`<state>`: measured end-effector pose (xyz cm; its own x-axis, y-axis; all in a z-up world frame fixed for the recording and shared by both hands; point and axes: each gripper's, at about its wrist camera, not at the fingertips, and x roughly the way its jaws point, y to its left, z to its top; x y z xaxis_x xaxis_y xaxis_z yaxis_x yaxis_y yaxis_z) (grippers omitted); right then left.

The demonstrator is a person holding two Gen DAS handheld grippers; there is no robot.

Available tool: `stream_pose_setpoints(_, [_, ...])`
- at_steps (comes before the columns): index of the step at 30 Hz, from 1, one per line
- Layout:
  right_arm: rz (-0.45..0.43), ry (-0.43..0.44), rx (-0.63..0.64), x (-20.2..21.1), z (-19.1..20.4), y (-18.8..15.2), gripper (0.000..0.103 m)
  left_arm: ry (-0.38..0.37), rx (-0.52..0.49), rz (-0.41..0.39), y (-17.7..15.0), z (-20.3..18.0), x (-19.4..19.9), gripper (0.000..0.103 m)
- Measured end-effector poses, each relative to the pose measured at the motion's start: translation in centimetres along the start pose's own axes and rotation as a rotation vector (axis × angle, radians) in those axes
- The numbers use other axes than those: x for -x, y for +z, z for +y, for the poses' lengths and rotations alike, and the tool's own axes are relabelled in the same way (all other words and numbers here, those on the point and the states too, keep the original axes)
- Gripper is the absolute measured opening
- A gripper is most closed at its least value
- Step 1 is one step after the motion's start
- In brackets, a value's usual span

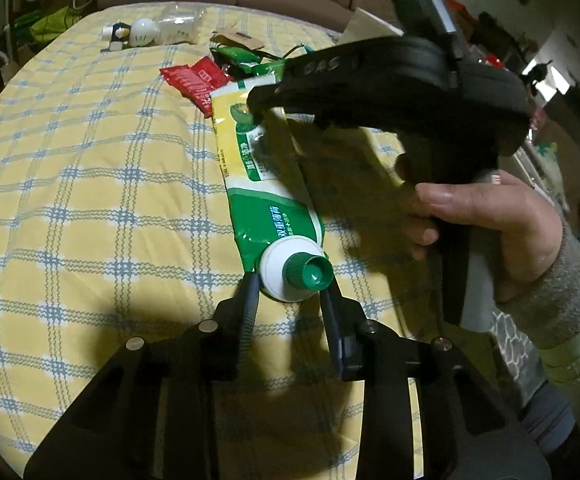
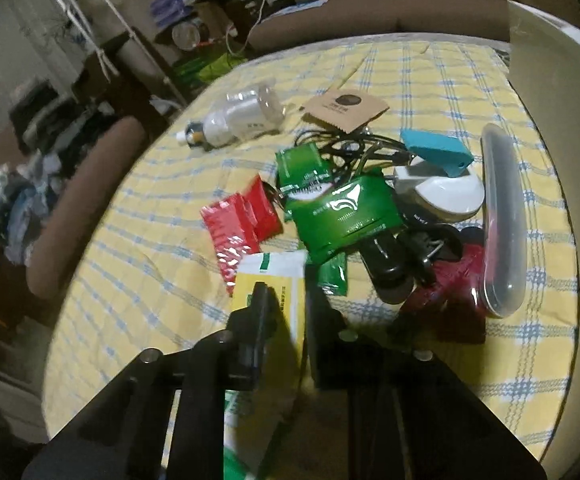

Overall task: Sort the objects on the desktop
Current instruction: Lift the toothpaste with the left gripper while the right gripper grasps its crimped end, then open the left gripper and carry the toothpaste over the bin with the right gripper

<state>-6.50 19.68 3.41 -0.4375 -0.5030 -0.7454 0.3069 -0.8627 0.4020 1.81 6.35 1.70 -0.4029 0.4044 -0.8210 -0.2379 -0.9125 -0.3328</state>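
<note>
A yellow and green toothpaste tube [image 1: 250,168] with a white shoulder and a green cap [image 1: 309,272] stretches between my two grippers above the checked tablecloth [image 1: 90,200]. My left gripper [image 1: 290,288] is shut on the cap end, one finger against the white shoulder and the other against the cap. My right gripper [image 1: 290,111], held by a hand [image 1: 489,232], grips the flat far end. In the right wrist view the tube's yellow end [image 2: 286,276] runs between the dark fingers of the right gripper [image 2: 290,300].
Just past the tube lies a pile: red packets [image 2: 242,224], green packets [image 2: 341,216], black cables [image 2: 345,152], a teal item [image 2: 435,152], a white charger [image 2: 441,192] and a clear case [image 2: 503,220]. Farther back lie a brown sachet [image 2: 345,110] and a clear bottle [image 2: 242,116].
</note>
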Motion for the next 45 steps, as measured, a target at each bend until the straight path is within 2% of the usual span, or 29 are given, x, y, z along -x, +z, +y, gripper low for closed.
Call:
stream_pose_setpoints(5, [-0.034, 0.067, -0.032, 2.8, 0.2, 0.3, 0.009, -0.051, 0.024, -0.016, 0.0, 0.2, 0.5, 0.027])
stream_pose_setpoints(6, [-0.042, 0.077, -0.035, 3.3, 0.4, 0.4, 0.009, -0.071, 0.030, -0.032, 0.1, 0.1, 0.8, 0.021])
stream_pose_setpoints(10, [-0.066, 0.105, -0.011, 6.2, 1.7, 0.7, 0.006, -0.132, 0.018, -0.106, 1.0, -0.5, 2.6, 0.019])
stream_pose_setpoints(14, [-0.085, 0.086, 0.022, 8.2, 2.3, 0.9, 0.006, -0.122, 0.002, -0.071, 1.1, -1.4, 1.5, 0.020])
stream_pose_setpoints(17, [-0.077, 0.057, 0.026, 8.2, 1.9, 0.4, 0.006, -0.043, -0.051, -0.089, 1.2, -2.2, 1.4, 0.018])
stream_pose_setpoints(18, [-0.076, 0.055, 0.019, 8.2, 1.7, 0.3, 0.005, -0.020, -0.052, -0.102, 1.2, -2.1, 1.6, 0.024])
stream_pose_setpoints(19, [-0.073, 0.060, 0.004, 8.1, 1.2, 0.1, 0.005, 0.021, -0.040, -0.123, 1.2, -1.8, 2.1, 0.046])
stream_pose_setpoints(21, [-0.064, 0.052, -0.018, 7.7, 0.6, -0.2, 0.005, 0.039, -0.022, -0.144, 1.0, -1.2, 2.5, 0.080])
stream_pose_setpoints(23, [-0.063, 0.043, -0.023, 7.6, 0.1, -0.5, 0.005, 0.015, -0.002, -0.140, 0.8, -0.5, 2.4, 0.082])
stream_pose_setpoints(24, [-0.062, 0.039, -0.028, 7.4, -0.1, -0.6, 0.005, 0.024, -0.008, -0.119, 0.7, -0.5, 2.0, 0.080])
stream_pose_setpoints(26, [-0.061, 0.035, -0.035, 7.2, -0.4, -0.7, 0.005, 0.033, -0.022, -0.079, 0.6, -0.6, 0.9, 0.063])
stream_pose_setpoints(27, [-0.061, 0.036, -0.040, 7.2, -0.6, -0.8, 0.005, 0.019, -0.036, -0.065, 0.5, -0.9, 0.5, 0.044])
stream_pose_setpoints(28, [-0.061, 0.036, -0.046, 7.2, -0.7, -0.8, 0.005, 0.025, -0.060, -0.052, 0.4, -1.3, 0.2, 0.032])
stream_pose_setpoints(31, [-0.060, 0.021, -0.054, 7.0, -1.0, -1.1, 0.005, 0.043, -0.100, -0.054, 0.1, -2.1, 0.0, 0.030])
stream_pose_setpoints(36, [-0.075, 0.036, -0.063, 7.8, -1.1, -0.9, 0.005, -0.008, -0.081, -0.087, 0.3, -2.1, 1.1, 0.027])
stream_pose_setpoints(39, [-0.098, 0.055, -0.060, 9.1, -0.8, -0.4, 0.005, -0.050, -0.087, -0.120, 1.1, -2.6, 2.0, 0.012])
stream_pose_setpoints(41, [-0.103, 0.071, -0.047, 10.2, -0.3, -0.1, 0.006, -0.075, -0.106, -0.158, 1.8, -3.6, 3.3, 0.012])
stream_pose_setpoints(43, [-0.133, 0.072, -0.016, 11.8, 0.3, 0.3, 0.005, -0.115, -0.105, -0.160, 2.8, -4.3, 3.6, 0.012])
stream_pose_setpoints(45, [-0.146, 0.078, -0.008, 13.1, 0.3, 0.8, 0.005, -0.116, -0.110, -0.164, 3.7, -5.0, 3.5, 0.012])
